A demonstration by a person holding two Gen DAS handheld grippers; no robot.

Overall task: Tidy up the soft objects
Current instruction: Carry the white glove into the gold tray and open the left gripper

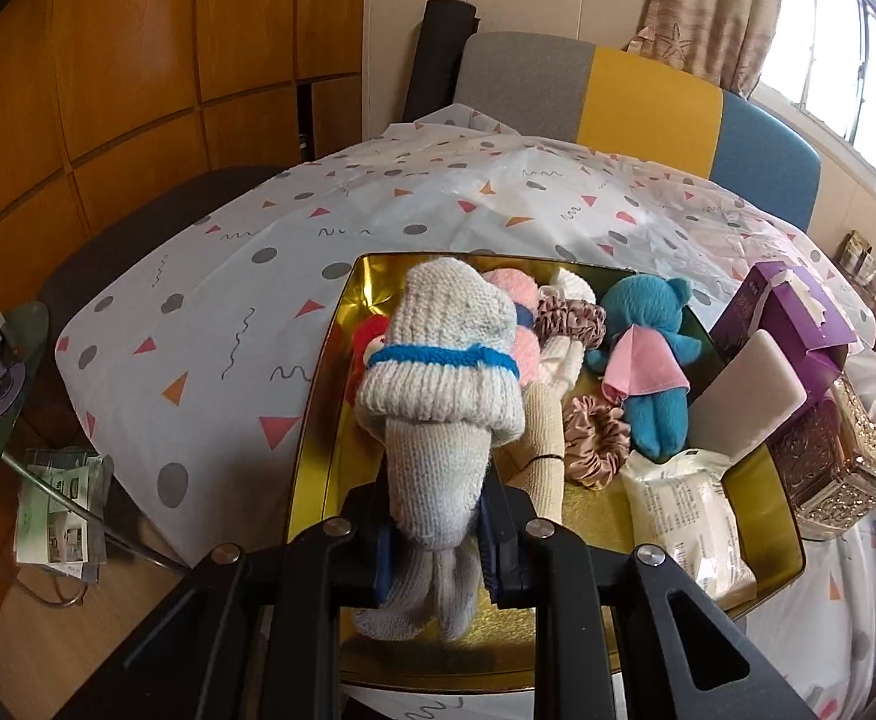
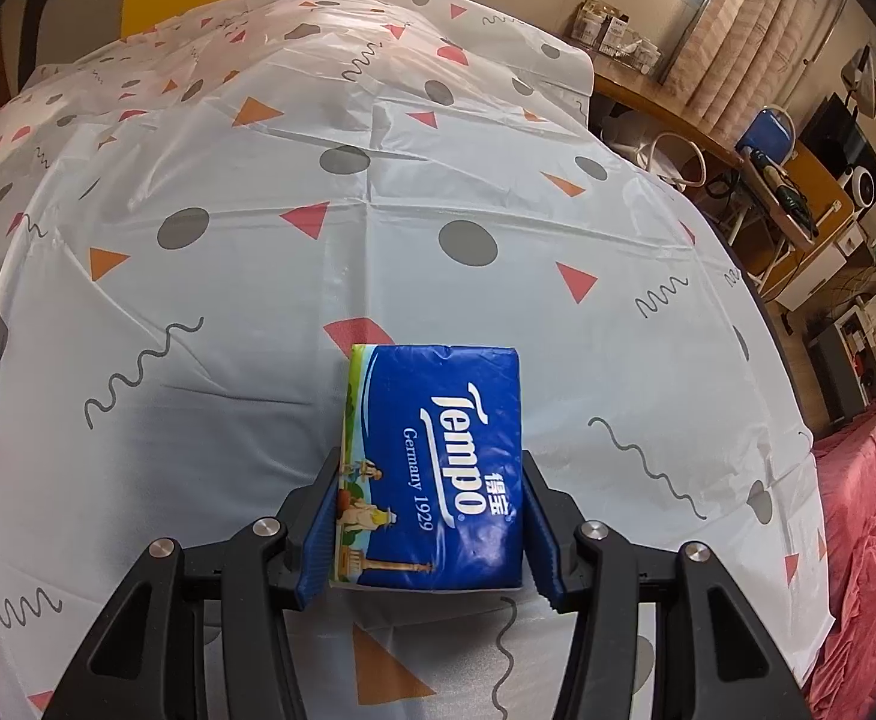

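Our left gripper [image 1: 435, 531] clamps a knitted glove [image 1: 438, 384] above the gold tray [image 1: 318, 420]; our right gripper [image 2: 429, 525] grips a tissue pack [image 2: 432, 462].

A lived-in home: wooden wardrobe panels [image 1: 138, 60], curtains [image 1: 714, 6] at the window, a patterned cloth over the table [image 2: 258, 240], a pink sofa cover [image 2: 870, 528], cluttered shelves [image 2: 798, 192].

Left wall: orange wooden panelled cabinets [image 1: 138, 60].
Far side: chair back [image 1: 636, 102] in grey, yellow and blue.
Window: bright daylight at far right [image 1: 846, 72], patterned curtain [image 1: 714, 6] beside it.
Table cover: white patterned tablecloth [image 2: 378, 228].
Near right: pink bedding [image 2: 864, 540].
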